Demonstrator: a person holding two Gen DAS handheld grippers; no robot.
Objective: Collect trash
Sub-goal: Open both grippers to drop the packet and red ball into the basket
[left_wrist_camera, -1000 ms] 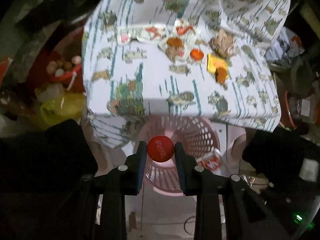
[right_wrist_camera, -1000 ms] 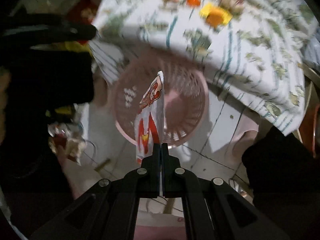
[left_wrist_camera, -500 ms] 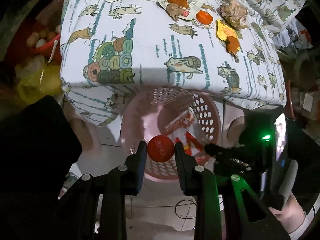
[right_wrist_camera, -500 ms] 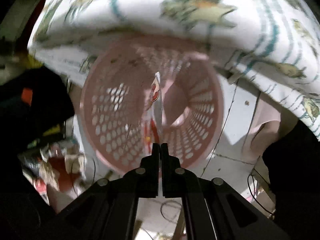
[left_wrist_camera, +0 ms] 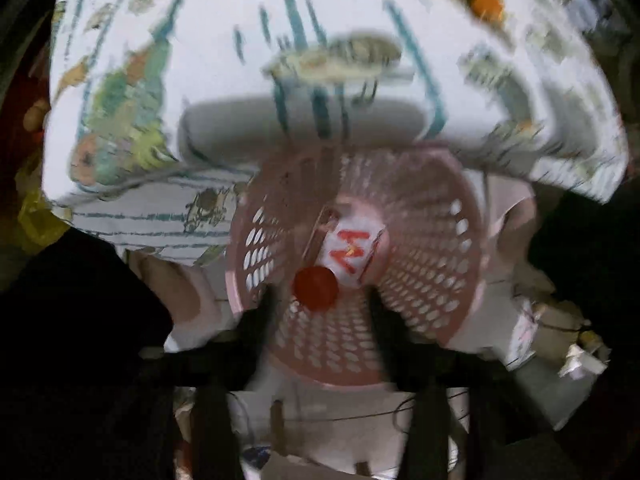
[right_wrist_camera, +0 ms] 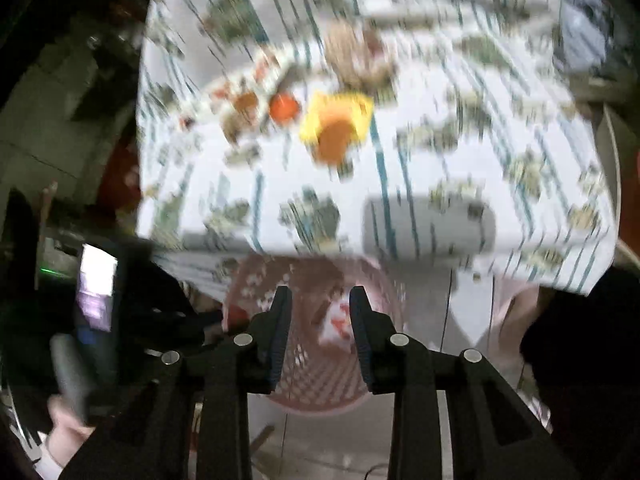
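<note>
Both views are motion-blurred. In the left wrist view my left gripper (left_wrist_camera: 320,300) is open above the pink perforated basket (left_wrist_camera: 440,288). The red bottle cap (left_wrist_camera: 315,289) is loose between the spread fingers, over the basket's inside. A white and red wrapper (left_wrist_camera: 352,252) lies at the basket's bottom. In the right wrist view my right gripper (right_wrist_camera: 318,308) is open and empty above the same basket (right_wrist_camera: 320,384), where the wrapper (right_wrist_camera: 338,322) lies. More trash sits on the patterned tablecloth (right_wrist_camera: 440,140): a yellow and orange piece (right_wrist_camera: 336,124), a red cap (right_wrist_camera: 283,107) and brown scraps (right_wrist_camera: 356,56).
The table's cloth edge (left_wrist_camera: 320,112) overhangs the basket's far side. My left gripper body with a lit screen (right_wrist_camera: 96,292) shows at the left of the right wrist view. Cables and pale clutter (left_wrist_camera: 560,340) lie on the floor to the right.
My left gripper has opened and let go of the red cap over the basket. My right gripper has opened, dropped the wrapper into the basket, and pulled back and up.
</note>
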